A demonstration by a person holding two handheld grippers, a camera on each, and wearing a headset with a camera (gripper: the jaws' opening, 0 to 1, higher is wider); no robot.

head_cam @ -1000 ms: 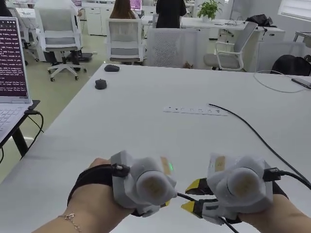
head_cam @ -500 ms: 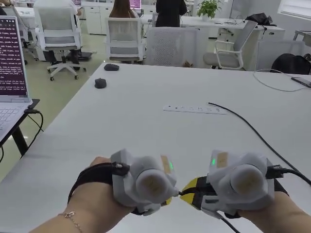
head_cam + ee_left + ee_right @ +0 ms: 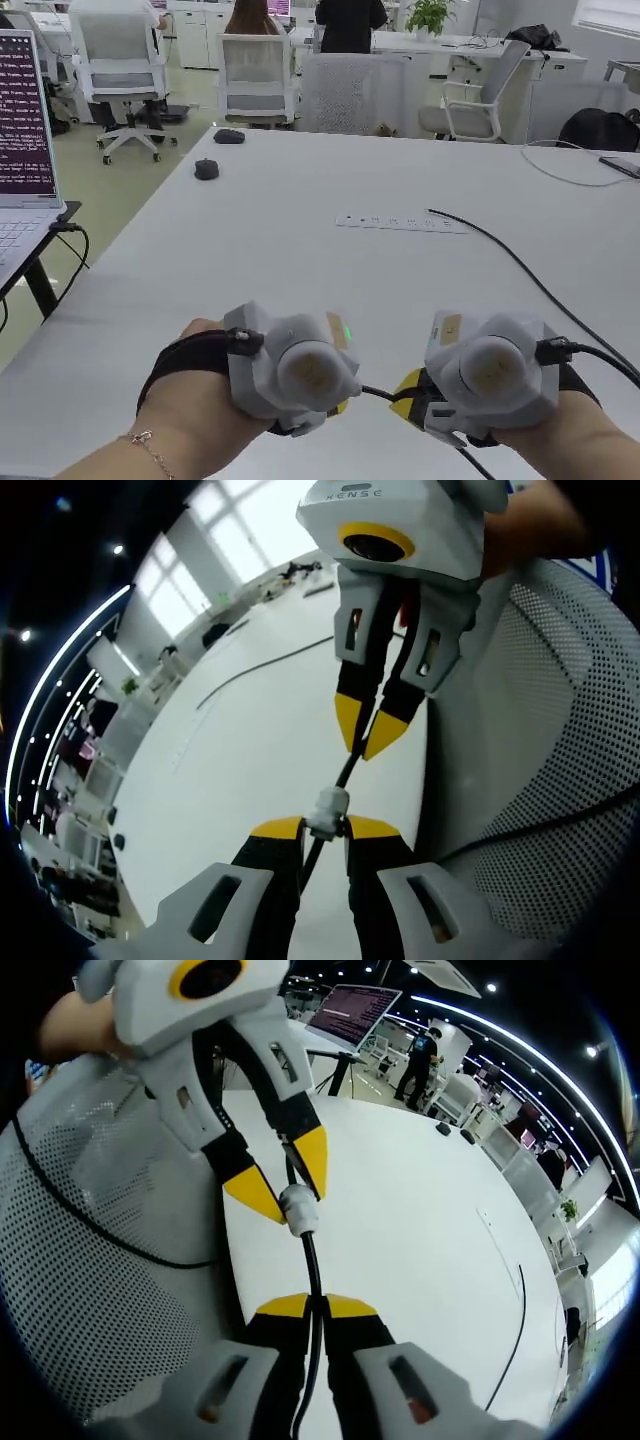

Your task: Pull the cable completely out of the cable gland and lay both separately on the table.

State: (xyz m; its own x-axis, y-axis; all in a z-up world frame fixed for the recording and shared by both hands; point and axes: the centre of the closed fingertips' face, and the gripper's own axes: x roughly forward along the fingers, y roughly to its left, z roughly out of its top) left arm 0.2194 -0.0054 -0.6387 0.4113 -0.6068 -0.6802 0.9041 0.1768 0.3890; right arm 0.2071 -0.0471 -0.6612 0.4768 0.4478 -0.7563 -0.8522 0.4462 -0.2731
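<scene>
We are judging slippage the main risk above the smooth white counter (image 3: 300, 260): the right claw (image 3: 317, 1306) is clamping the thin black cable (image 3: 311, 1260), the left claw (image 3: 325, 828) the small white cable gland (image 3: 327, 808) it threads. An off-axis pull could be dragging the slick round jacket out of the right claw.

In the head view, the left gripper (image 3: 343, 407) housing covers the cable gland (image 3: 327, 812). The cable (image 3: 312, 1290) exits the right gripper view's bottom edge. The laptop (image 3: 25, 130) is cropped at upper left.
</scene>
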